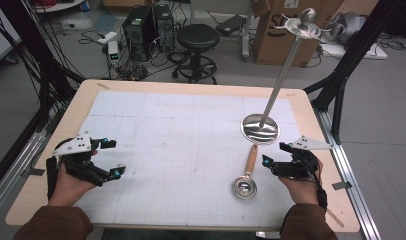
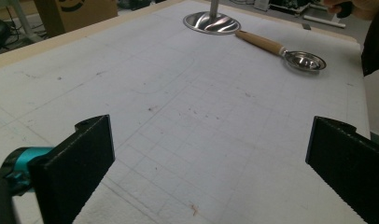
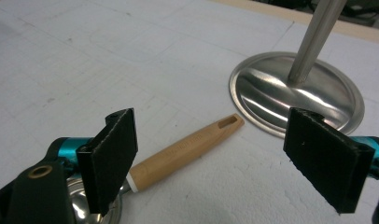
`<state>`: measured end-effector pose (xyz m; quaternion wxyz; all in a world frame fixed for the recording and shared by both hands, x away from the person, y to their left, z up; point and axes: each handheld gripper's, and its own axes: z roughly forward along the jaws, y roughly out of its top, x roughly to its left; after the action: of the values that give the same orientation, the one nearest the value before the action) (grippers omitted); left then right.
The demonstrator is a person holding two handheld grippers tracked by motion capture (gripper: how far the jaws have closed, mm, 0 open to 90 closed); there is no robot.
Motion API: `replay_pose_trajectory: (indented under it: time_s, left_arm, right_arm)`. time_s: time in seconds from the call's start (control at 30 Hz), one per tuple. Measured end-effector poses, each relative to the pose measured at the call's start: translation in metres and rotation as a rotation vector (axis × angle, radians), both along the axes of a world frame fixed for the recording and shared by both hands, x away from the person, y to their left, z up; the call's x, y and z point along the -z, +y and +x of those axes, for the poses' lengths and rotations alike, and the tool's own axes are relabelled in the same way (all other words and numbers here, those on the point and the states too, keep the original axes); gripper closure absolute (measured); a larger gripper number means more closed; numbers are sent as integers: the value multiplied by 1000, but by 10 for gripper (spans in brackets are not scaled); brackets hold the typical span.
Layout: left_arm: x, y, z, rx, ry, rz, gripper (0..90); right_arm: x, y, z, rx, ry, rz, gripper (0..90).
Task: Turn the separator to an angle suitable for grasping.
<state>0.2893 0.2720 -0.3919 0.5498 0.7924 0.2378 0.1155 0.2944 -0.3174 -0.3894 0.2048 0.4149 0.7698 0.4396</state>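
A metal scoop with a wooden handle [image 1: 250, 161] lies on the white gridded mat [image 1: 181, 150], its bowl [image 1: 244, 187] toward me. Just behind it stands a steel stand with a round base [image 1: 260, 128] and a tall pole topped by hooks [image 1: 305, 22]. My right gripper [image 1: 274, 156] hovers open just right of the scoop; in the right gripper view the wooden handle [image 3: 187, 151] lies between and beyond its jaws, with the base [image 3: 297, 93] behind. My left gripper [image 1: 111, 158] is open over the mat's left side, nothing between its jaws; its view shows the scoop [image 2: 283, 51] far off.
The wooden table [image 1: 51, 150] carries the mat. Beyond its far edge are a black stool [image 1: 197, 42], computer towers [image 1: 146, 30], cables and a cardboard box [image 1: 286, 35]. Black frame posts [image 1: 341, 75] rise on the right.
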Motion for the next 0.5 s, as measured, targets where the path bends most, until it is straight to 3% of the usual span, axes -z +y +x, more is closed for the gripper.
replay_pose_trajectory:
  time_s: [0.2, 0.27, 0.5]
  left_arm:
    - [0, 0, 0, 0, -2, 4, 17]
    - [0, 0, 0, 0, -2, 2, 17]
    - [1, -1, 0, 5, -1, 6, 17]
  right_arm:
    - [10, 6, 10, -11, 65, -43, 297]
    - [14, 13, 16, -6, 71, -94, 356]
    - [23, 22, 29, 14, 101, -120, 476]
